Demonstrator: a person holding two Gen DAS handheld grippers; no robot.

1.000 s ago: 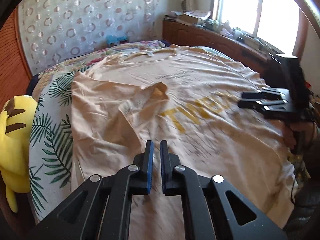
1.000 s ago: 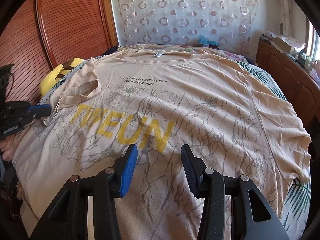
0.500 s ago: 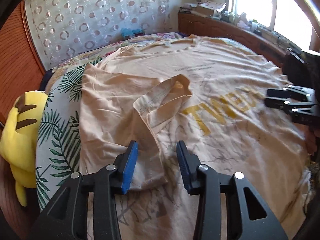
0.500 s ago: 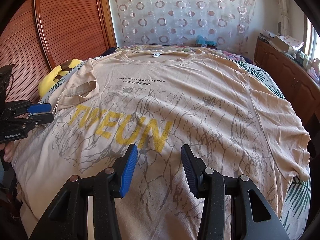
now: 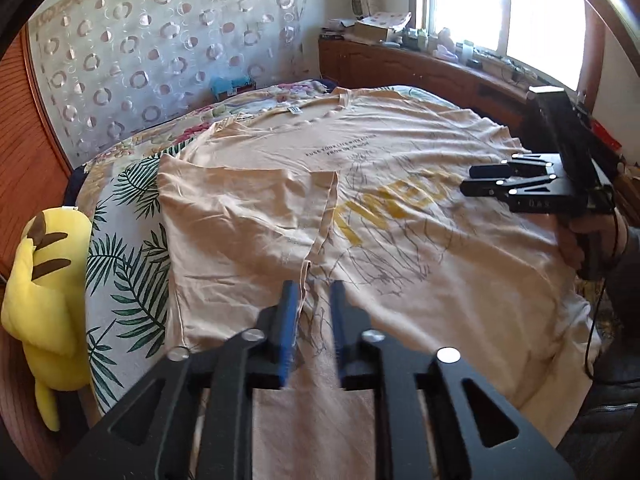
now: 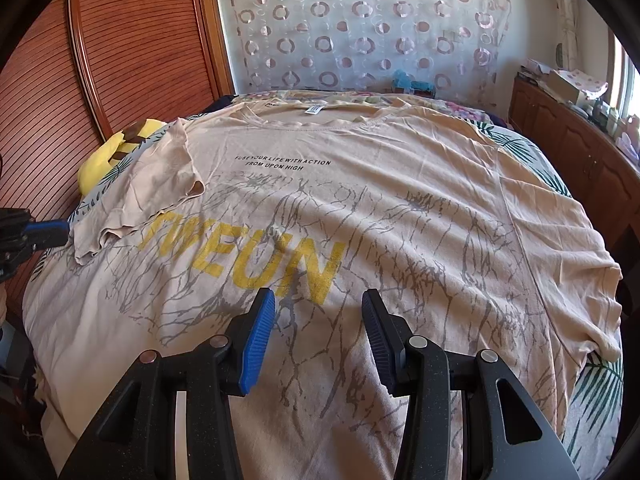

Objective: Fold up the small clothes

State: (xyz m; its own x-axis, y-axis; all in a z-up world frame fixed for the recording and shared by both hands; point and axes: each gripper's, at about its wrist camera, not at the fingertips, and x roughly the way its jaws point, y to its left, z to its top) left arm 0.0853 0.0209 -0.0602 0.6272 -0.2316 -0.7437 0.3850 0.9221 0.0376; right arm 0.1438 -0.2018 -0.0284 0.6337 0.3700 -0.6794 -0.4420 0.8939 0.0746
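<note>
left tongs (image 5: pixel 311 296) blurred, T-shirt (image 6: pixel 360 216) hem cut off

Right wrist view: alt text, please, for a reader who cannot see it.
A beige T-shirt printed "TWEUN" lies spread on a bed, its left sleeve folded inward. The open right gripper hovers over its lower half; the left gripper sits at the frame's left edge.

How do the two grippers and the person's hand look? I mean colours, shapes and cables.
Both the left gripper and right gripper are black angular frames with silver rivets and ribbed blue finger pads. A bare hand, dark sleeve and thin black cable show behind the right one.
</note>
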